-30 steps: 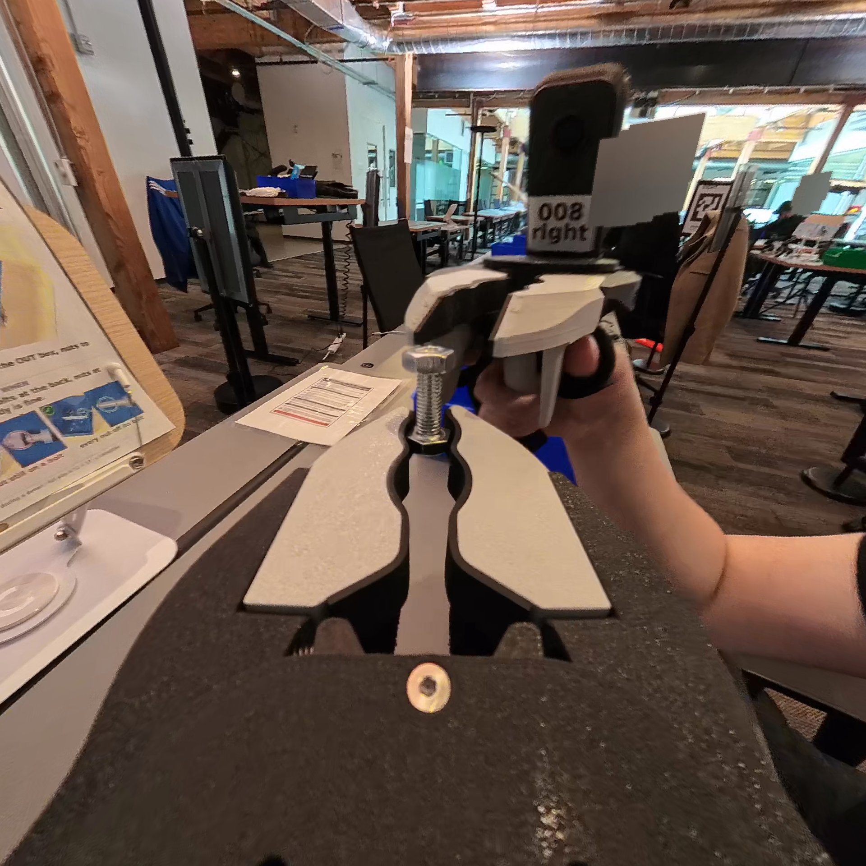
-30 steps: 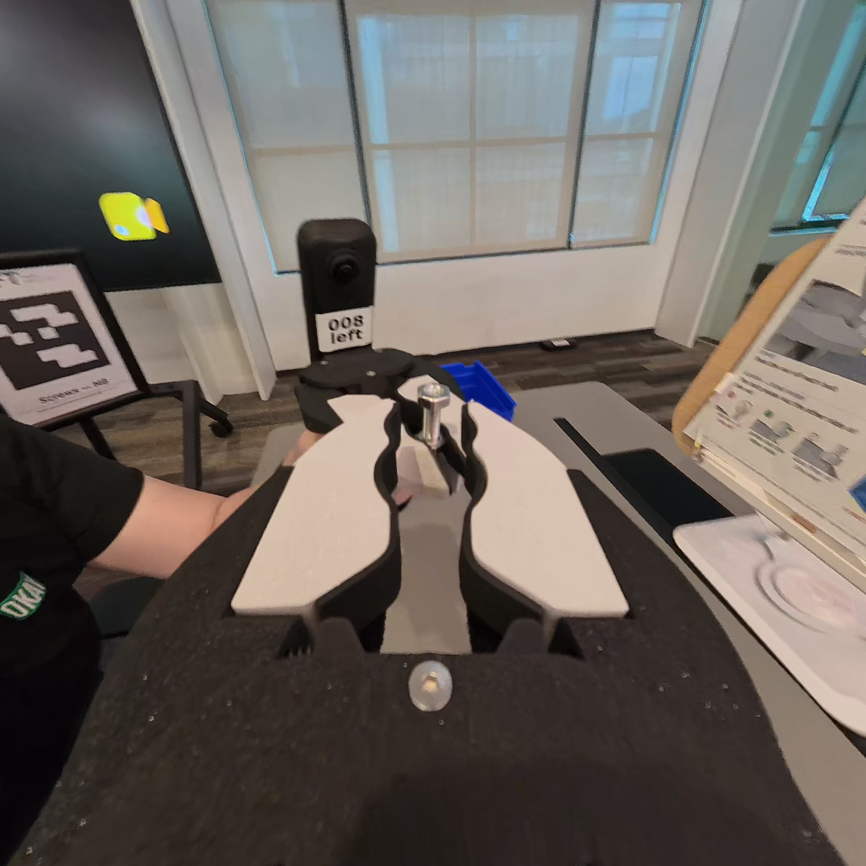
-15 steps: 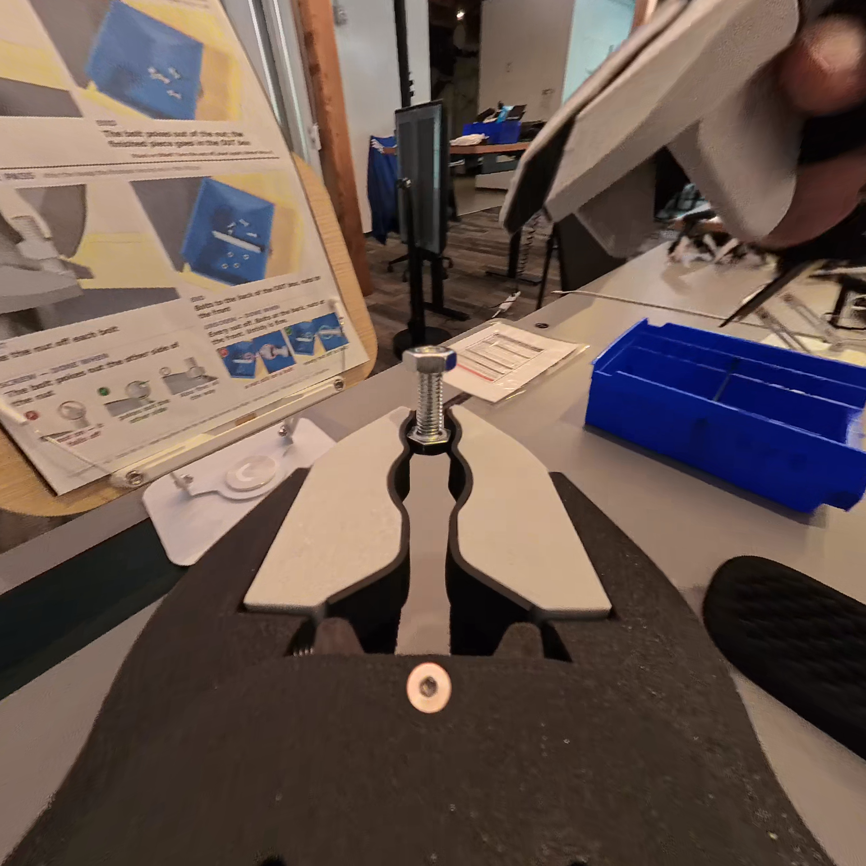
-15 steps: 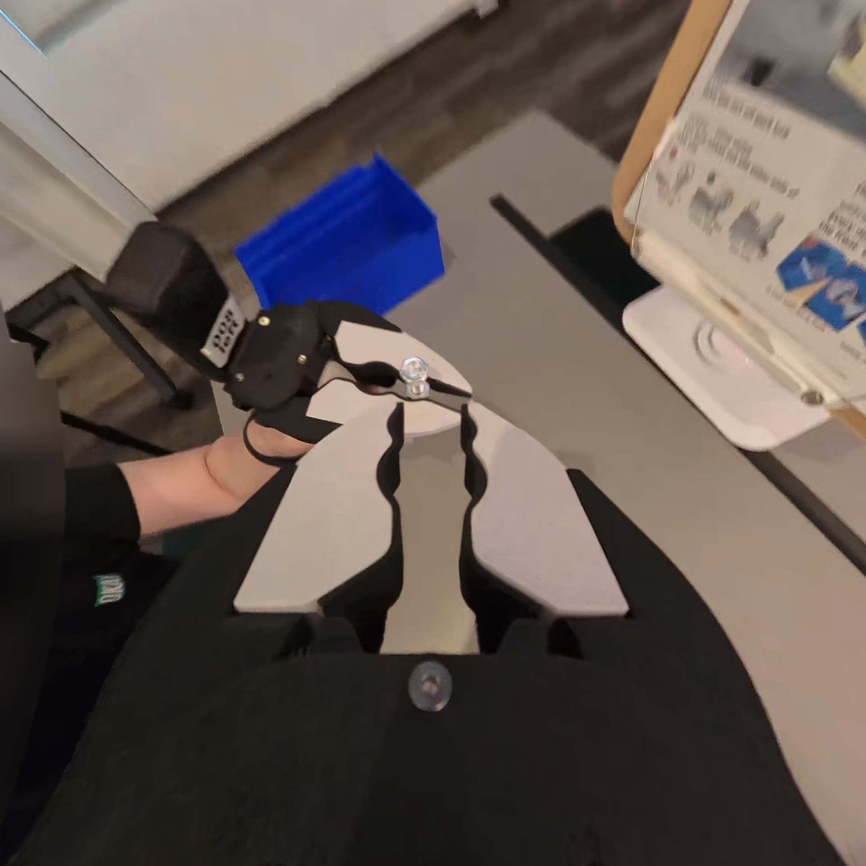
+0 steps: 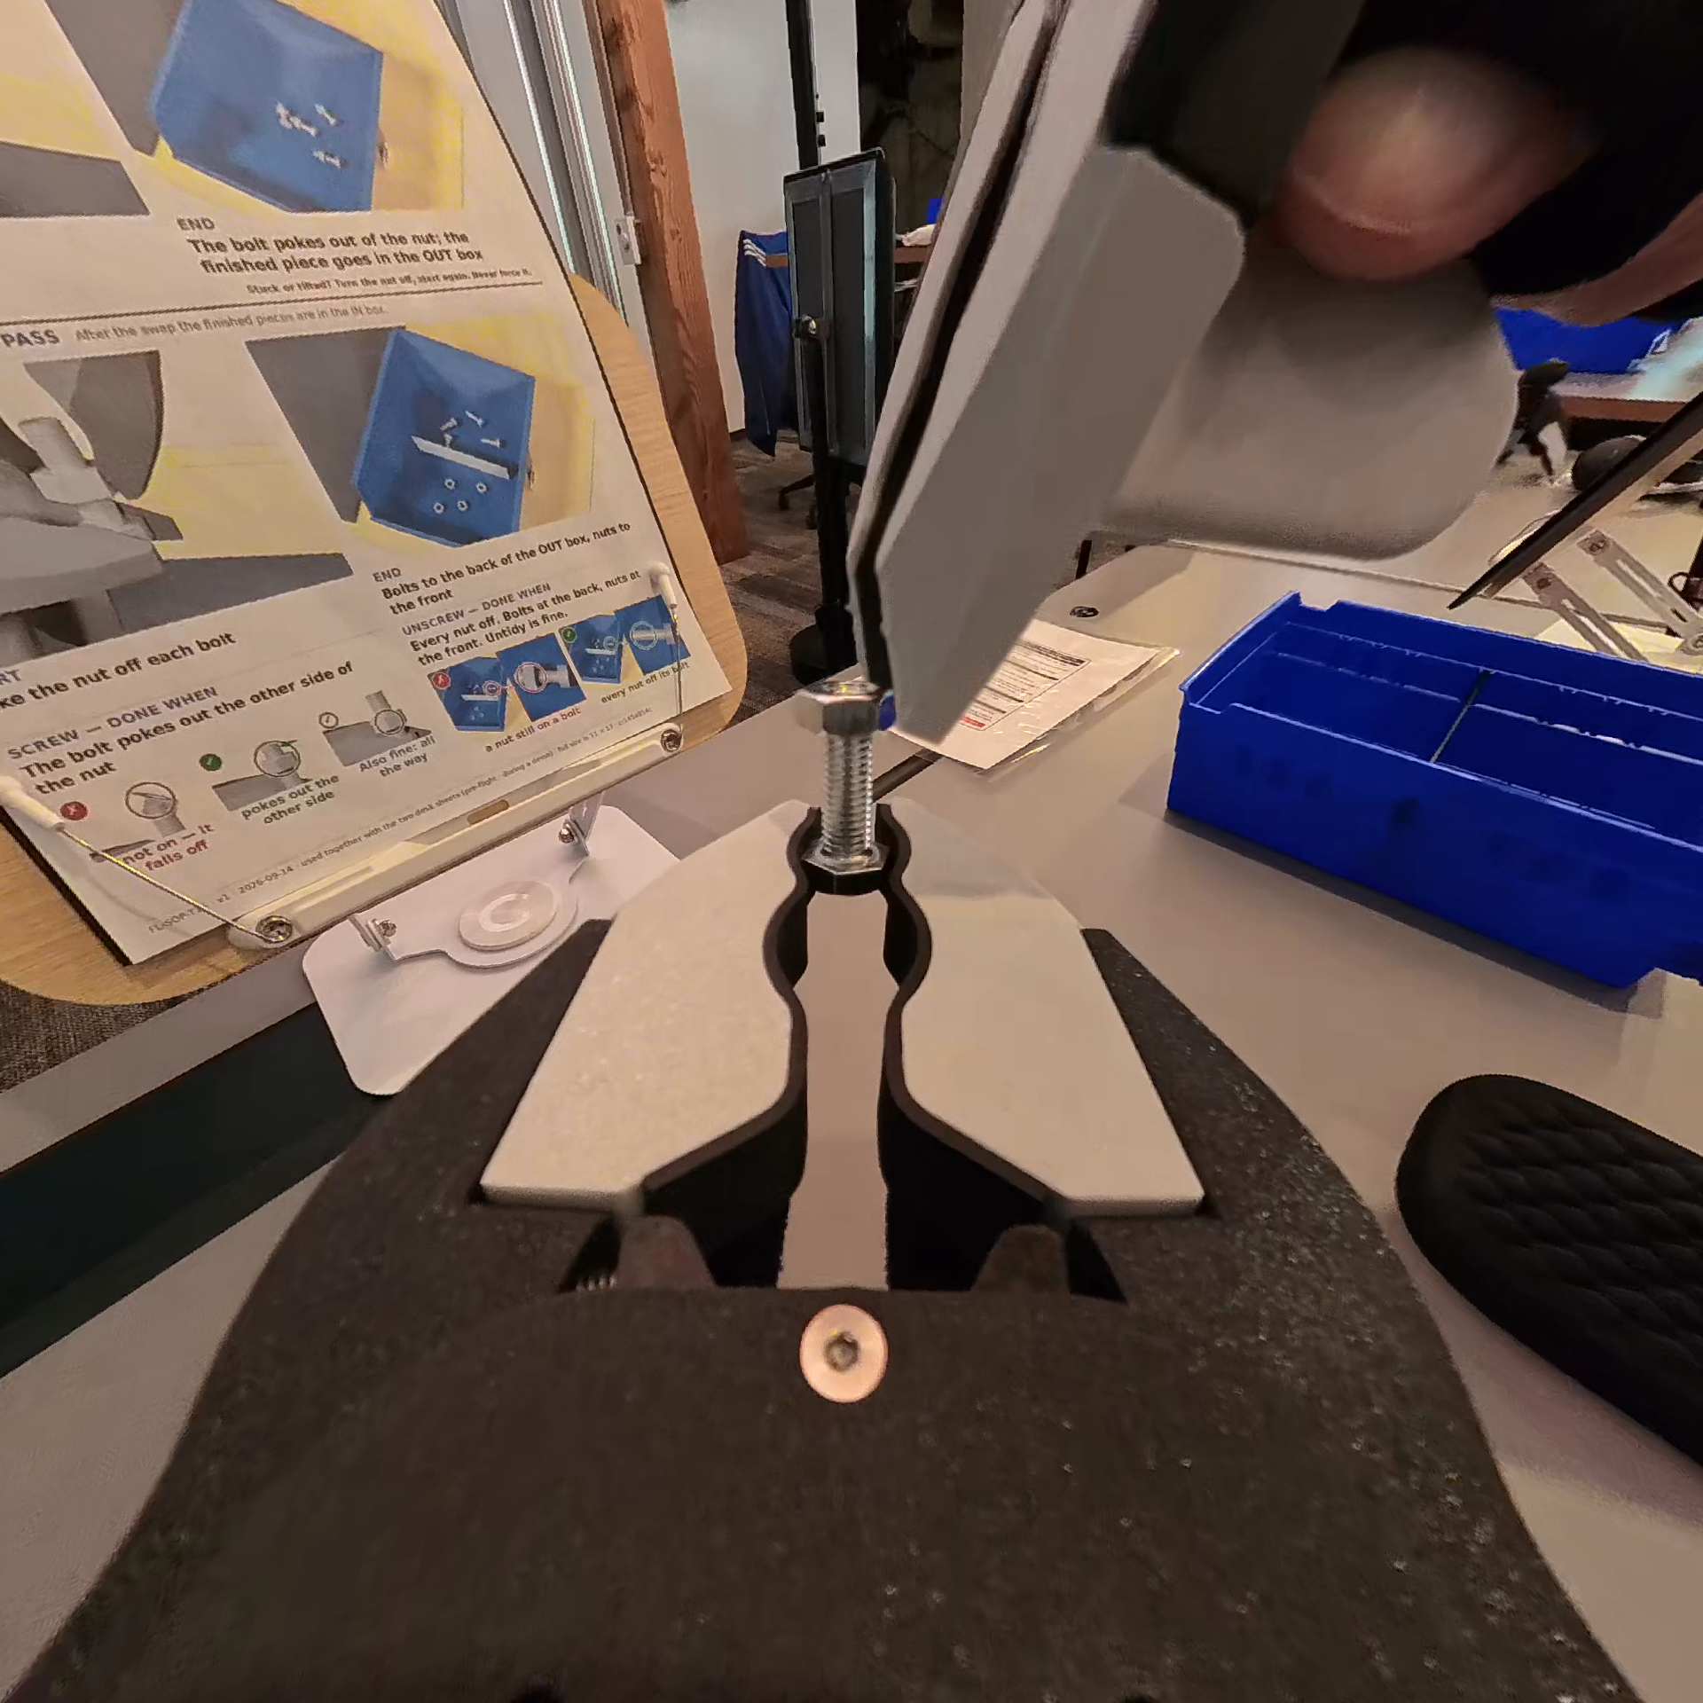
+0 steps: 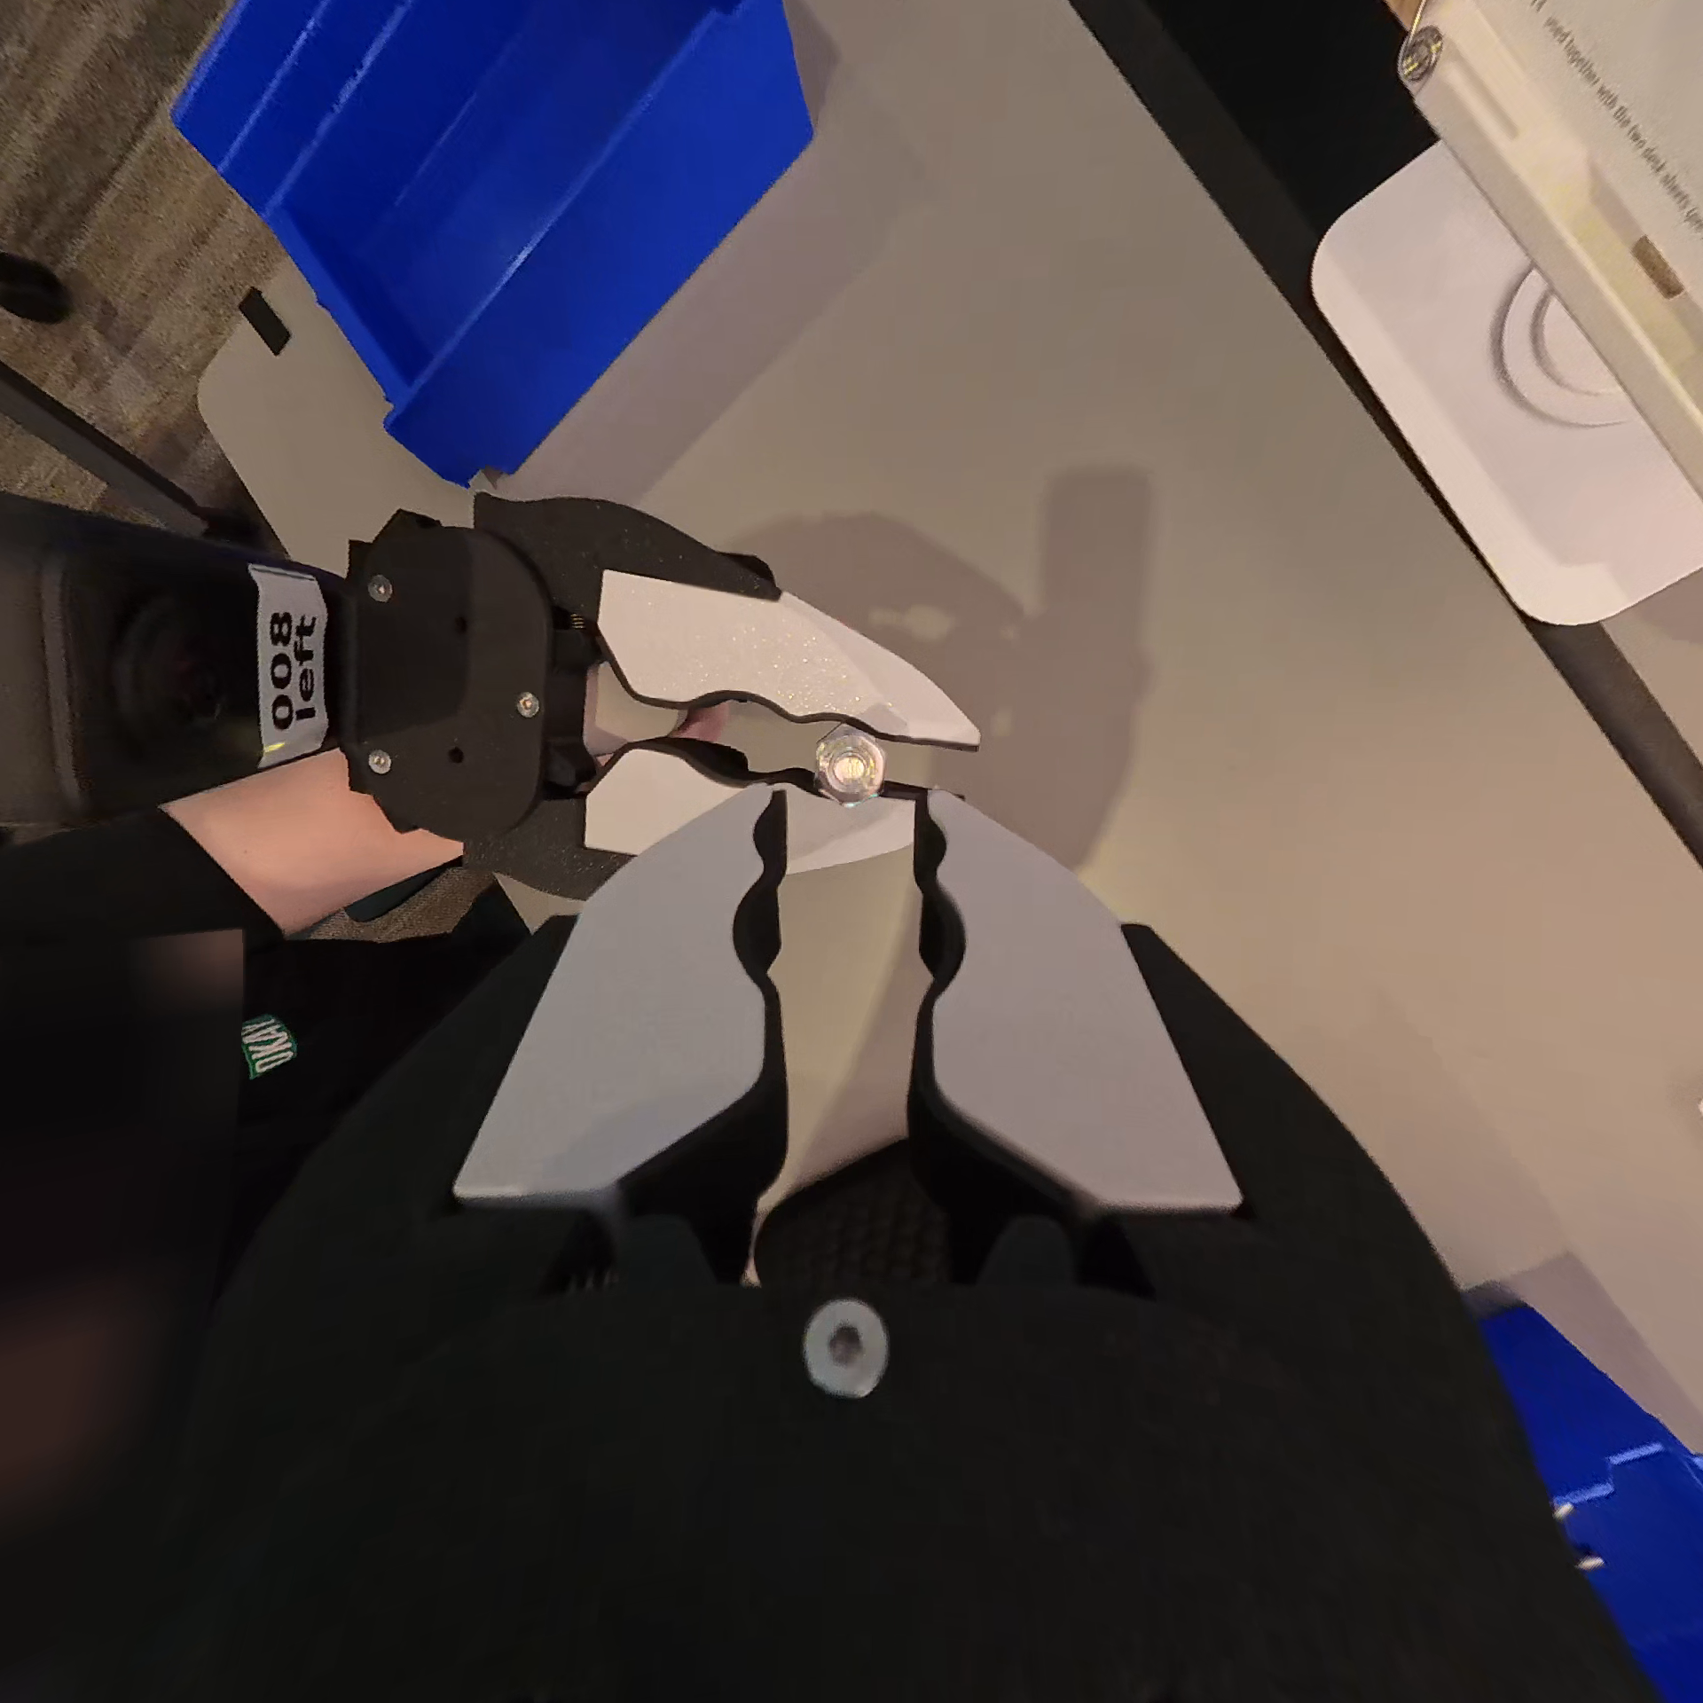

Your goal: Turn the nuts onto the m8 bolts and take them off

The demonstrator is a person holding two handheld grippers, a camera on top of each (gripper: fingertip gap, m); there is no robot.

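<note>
A silver M8 bolt stands upright, head up, with a hex nut at its lower end. My left gripper is shut on the nut in the notch at its fingertips. My right gripper is open and points down from above. Its fingertips sit either side of the bolt head, just short of it. In the left wrist view one right finger hangs over the bolt, its tip beside the head. The left gripper shows from the side in the right wrist view.
A blue divided bin stands on the grey table to the right, and shows in the right wrist view. An instruction board on a white base stands left. A paper sheet lies behind. A black mesh pad is near right. Tip to tip, the grippers are about 4 cm apart.
My right gripper rose from facing the bolt level to pointing down over its head, jaws still open. My left gripper swung toward the board, still holding the nut and bolt.
</note>
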